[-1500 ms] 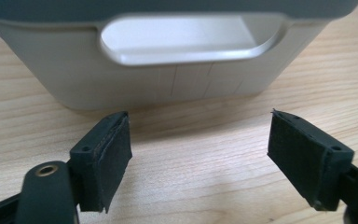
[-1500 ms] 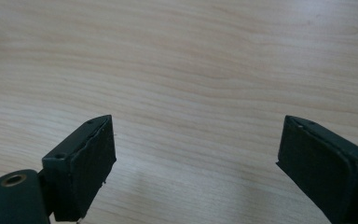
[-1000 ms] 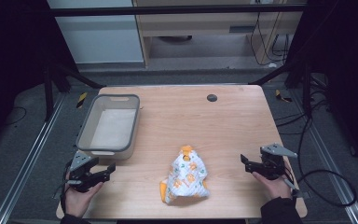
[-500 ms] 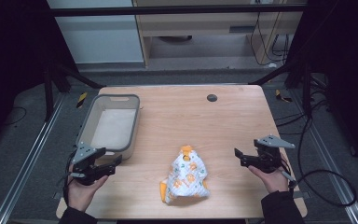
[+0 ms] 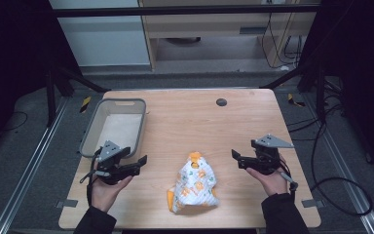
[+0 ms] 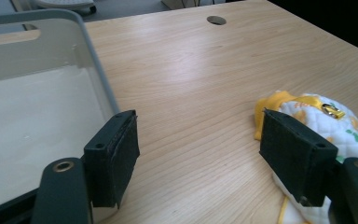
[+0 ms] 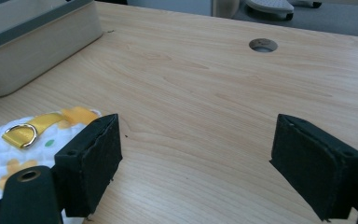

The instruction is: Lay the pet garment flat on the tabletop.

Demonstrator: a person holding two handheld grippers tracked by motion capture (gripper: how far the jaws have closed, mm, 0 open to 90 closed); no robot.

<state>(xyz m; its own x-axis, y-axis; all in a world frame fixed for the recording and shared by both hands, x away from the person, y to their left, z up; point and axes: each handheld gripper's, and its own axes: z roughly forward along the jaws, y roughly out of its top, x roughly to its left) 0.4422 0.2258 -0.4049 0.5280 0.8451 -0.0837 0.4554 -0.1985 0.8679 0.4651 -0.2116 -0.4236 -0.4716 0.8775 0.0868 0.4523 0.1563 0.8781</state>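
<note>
**poster1:** High view is showing the left gripper hovering just off the near right corner of the grey tub, jaws pointing toward the middle of the table. Its own view is showing the two black pads sitting wide apart with only bare wood between them. They've just been closing in a touch, but they're gripping nothing.

**poster2:** And the right gripper?

**poster1:** Same deal. It's hanging over the right side of the table, jaws aimed left, and the right gripper view is showing its pads standing well open with nothing but tabletop in the gap.

**poster2:** Where's the cloth thing sitting?

**poster1:** The white quilted bib with orange print is lying crumpled near the front edge, between the two grippers and apart from both. A yellow strap with a metal D-ring is poking out of its top end. The tub is standing at the left edge, and the round cable hole is sitting toward the far side.
</note>
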